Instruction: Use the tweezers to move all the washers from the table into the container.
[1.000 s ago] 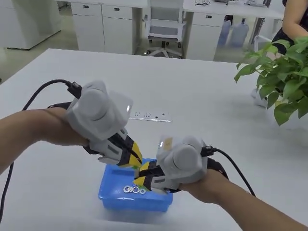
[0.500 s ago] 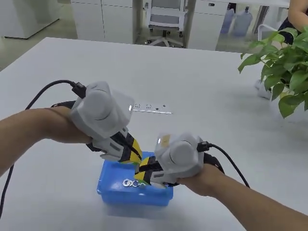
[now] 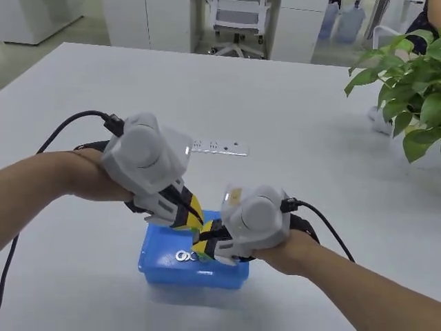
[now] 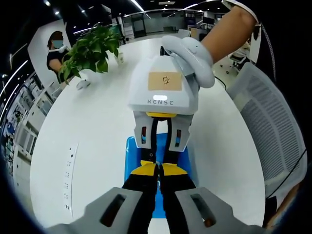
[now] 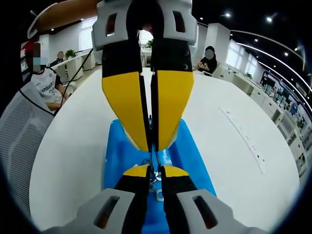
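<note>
A blue container sits on the white table with several washers inside it. Both grippers hang over it, tip to tip. My left gripper comes in from the left and my right gripper from the right. The thin metal tweezers run between both pairs of yellow-tipped jaws. In the left gripper view my jaws are pressed together just under the right gripper. In the right gripper view my own tips are shut on the tweezers above the container.
A flat power strip lies on the table beyond the grippers. A potted plant stands at the right edge. An office chair and cabinets are behind the table. Cables trail from both grippers. People sit at other desks in the gripper views.
The head camera has tipped down a little. Both grippers stay tip to tip over the container, the right one edging slightly up toward the left one.
</note>
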Demonstrator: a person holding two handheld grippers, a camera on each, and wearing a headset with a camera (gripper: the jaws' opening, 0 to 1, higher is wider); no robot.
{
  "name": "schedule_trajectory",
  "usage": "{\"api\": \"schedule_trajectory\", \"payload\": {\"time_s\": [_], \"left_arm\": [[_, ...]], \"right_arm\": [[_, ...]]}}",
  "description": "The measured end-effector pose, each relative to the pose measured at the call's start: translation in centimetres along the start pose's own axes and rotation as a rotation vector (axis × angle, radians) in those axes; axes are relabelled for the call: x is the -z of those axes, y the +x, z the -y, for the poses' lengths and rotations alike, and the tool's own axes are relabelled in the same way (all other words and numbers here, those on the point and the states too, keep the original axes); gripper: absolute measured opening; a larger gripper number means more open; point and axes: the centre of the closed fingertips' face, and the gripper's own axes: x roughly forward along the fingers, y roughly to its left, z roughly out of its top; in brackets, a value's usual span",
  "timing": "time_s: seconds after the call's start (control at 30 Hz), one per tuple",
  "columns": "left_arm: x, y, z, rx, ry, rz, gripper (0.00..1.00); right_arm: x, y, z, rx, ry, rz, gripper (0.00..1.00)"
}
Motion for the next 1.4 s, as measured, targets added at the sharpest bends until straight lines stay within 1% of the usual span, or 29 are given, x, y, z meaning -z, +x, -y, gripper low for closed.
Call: {"api": "schedule_trajectory", "payload": {"time_s": [0.33, 0.57, 0.87, 1.27, 1.4], "left_arm": [[-0.5, -0.5, 0.2, -0.005, 0.003, 0.006, 0.05], [-1.0, -0.9, 0.4, -0.001, 0.010, 0.006, 0.05], [-2.0, -2.0, 0.6, -0.003, 0.021, 0.013, 0.05], [-3.8, -3.8, 1.9, -0.002, 0.027, 0.028, 0.05], [-4.6, -4.8, 2.6, 0.010, 0.032, 0.037, 0.05]], "right_arm": [[-0.4, -0.6, 0.1, 0.010, -0.007, 0.007, 0.11], [-0.8, -1.1, -0.1, 0.015, -0.010, 0.015, 0.11], [-1.8, -2.3, -0.3, 0.031, -0.007, 0.031, 0.11], [-3.3, -4.2, -1.4, 0.047, -0.012, 0.049, 0.09], [-4.3, -4.9, -2.1, 0.047, 0.002, 0.074, 0.09]]}}
